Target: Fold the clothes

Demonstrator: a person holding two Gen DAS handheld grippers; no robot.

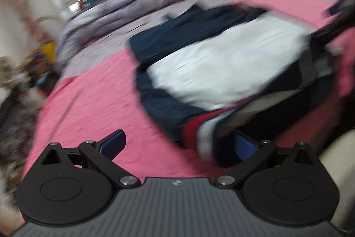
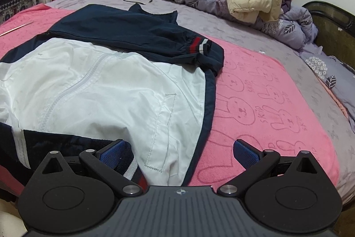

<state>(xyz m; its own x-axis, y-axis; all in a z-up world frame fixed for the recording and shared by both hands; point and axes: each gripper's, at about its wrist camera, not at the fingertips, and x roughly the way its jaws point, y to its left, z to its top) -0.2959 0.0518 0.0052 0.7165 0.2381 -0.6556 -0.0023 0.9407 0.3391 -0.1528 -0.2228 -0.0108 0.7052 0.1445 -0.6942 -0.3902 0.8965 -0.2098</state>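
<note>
Navy-and-white jacket (image 2: 106,72) lay spread on the pink blanket (image 2: 266,103), one striped cuff (image 2: 199,46) folded across it. Your right gripper (image 2: 177,154) hung over its hem, fingers apart; left gripper (image 1: 177,143) fingers apart too, near another cuff (image 1: 199,132).

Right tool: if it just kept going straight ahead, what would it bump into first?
Probably the jacket: its white front panel lies between the open right tool fingers. Depth is hard to judge; it might skim above.

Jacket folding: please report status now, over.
Left gripper open, right gripper open, both empty. Jacket flat on pink blanket, sleeve folded across. Nothing in way.
</note>
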